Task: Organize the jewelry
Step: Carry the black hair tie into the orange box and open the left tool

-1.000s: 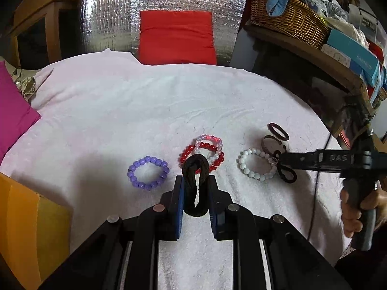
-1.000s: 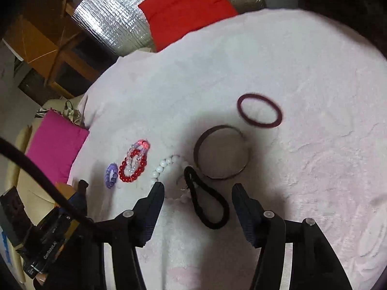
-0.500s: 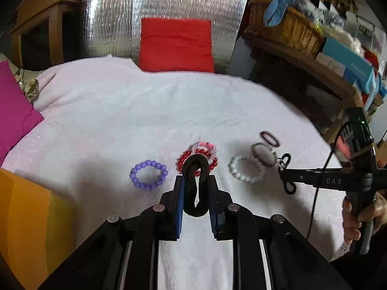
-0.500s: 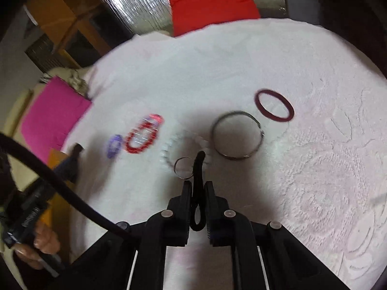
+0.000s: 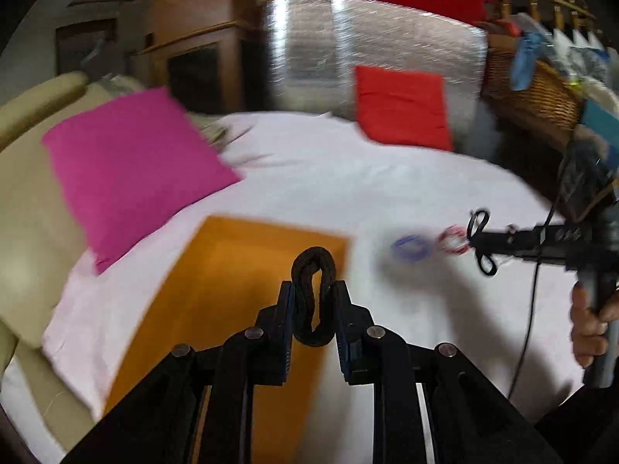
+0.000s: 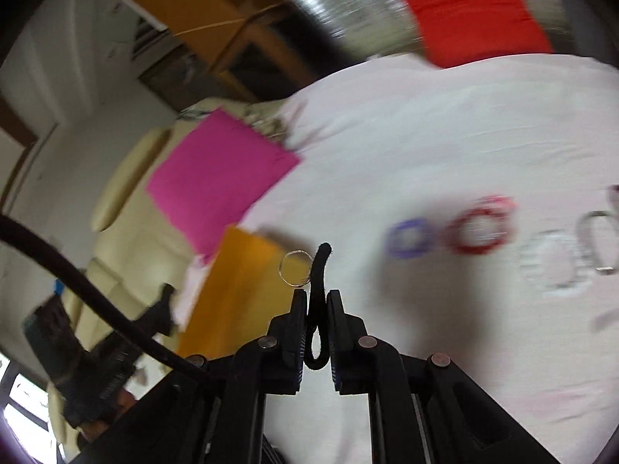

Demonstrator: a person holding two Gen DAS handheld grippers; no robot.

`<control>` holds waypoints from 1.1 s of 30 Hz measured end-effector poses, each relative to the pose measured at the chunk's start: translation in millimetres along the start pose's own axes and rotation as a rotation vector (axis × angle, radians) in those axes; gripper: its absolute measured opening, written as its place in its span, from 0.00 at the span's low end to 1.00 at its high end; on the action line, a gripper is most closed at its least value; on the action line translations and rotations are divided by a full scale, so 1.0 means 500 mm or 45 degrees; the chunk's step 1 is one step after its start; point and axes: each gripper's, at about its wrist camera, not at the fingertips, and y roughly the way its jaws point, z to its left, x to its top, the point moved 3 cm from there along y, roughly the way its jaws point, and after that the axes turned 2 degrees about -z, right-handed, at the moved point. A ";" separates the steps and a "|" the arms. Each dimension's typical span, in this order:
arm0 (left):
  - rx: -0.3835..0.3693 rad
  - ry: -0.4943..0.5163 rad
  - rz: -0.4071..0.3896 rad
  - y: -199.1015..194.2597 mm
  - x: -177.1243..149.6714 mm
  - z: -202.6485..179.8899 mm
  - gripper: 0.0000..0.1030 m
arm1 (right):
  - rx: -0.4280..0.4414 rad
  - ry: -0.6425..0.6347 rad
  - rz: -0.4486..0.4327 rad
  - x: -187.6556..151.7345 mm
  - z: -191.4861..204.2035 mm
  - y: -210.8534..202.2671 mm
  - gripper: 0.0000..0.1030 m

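My left gripper (image 5: 312,290) is shut on a thick black hair tie (image 5: 312,270) and holds it above an orange box (image 5: 232,290). My right gripper (image 6: 317,295) is shut on a thin black hair tie (image 6: 319,270) that carries a small metal ring (image 6: 294,268); it hangs over the right edge of the orange box (image 6: 240,290). The right gripper also shows in the left wrist view (image 5: 479,239). A purple bead bracelet (image 6: 408,237), a red bead bracelet (image 6: 477,228), a white bead bracelet (image 6: 557,266) and a metal bangle (image 6: 597,243) lie blurred on the pink cloth.
A magenta cushion (image 5: 131,170) lies left of the box. A red cushion (image 5: 402,106) leans on a silver foil panel (image 5: 348,46) at the back. A wicker basket (image 5: 537,89) stands on a shelf at the right. Pink cloth (image 5: 348,185) covers the surface.
Both grippers have swung left, off the row of bracelets to the orange box, each still holding its hair tie. The views are motion-blurred.
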 end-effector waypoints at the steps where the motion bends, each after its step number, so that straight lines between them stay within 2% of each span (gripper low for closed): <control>1: 0.027 -0.027 0.032 0.004 -0.017 0.028 0.21 | 0.029 -0.018 0.018 -0.007 0.035 0.027 0.11; 6: 0.074 -0.123 0.161 0.038 -0.090 0.110 0.21 | 0.117 -0.128 0.123 -0.055 0.178 0.164 0.11; 10: 0.076 -0.168 0.209 0.058 -0.122 0.140 0.23 | 0.076 -0.187 0.215 -0.098 0.244 0.263 0.11; 11: 0.087 -0.178 0.223 0.063 -0.124 0.143 0.28 | 0.055 -0.207 0.222 -0.101 0.254 0.280 0.15; 13: 0.129 -0.197 0.241 0.070 -0.131 0.156 0.45 | 0.004 -0.213 0.259 -0.111 0.264 0.313 0.15; 15: 0.177 -0.208 0.252 0.070 -0.136 0.168 0.55 | -0.028 -0.214 0.269 -0.115 0.257 0.314 0.18; 17: 0.193 -0.205 0.246 0.068 -0.129 0.176 0.58 | -0.057 -0.194 0.219 -0.095 0.246 0.302 0.40; 19: 0.211 -0.204 0.236 0.060 -0.118 0.172 0.59 | -0.038 -0.173 0.140 -0.069 0.240 0.284 0.48; 22: 0.199 -0.187 0.194 0.040 -0.094 0.146 0.59 | -0.067 -0.183 0.015 -0.038 0.206 0.214 0.48; 27: 0.144 -0.078 0.109 0.015 -0.030 0.050 0.61 | -0.140 -0.121 -0.070 -0.019 0.100 0.086 0.48; 33: 0.047 0.086 0.046 0.018 0.021 -0.115 0.63 | -0.240 0.135 -0.163 -0.020 -0.092 -0.070 0.48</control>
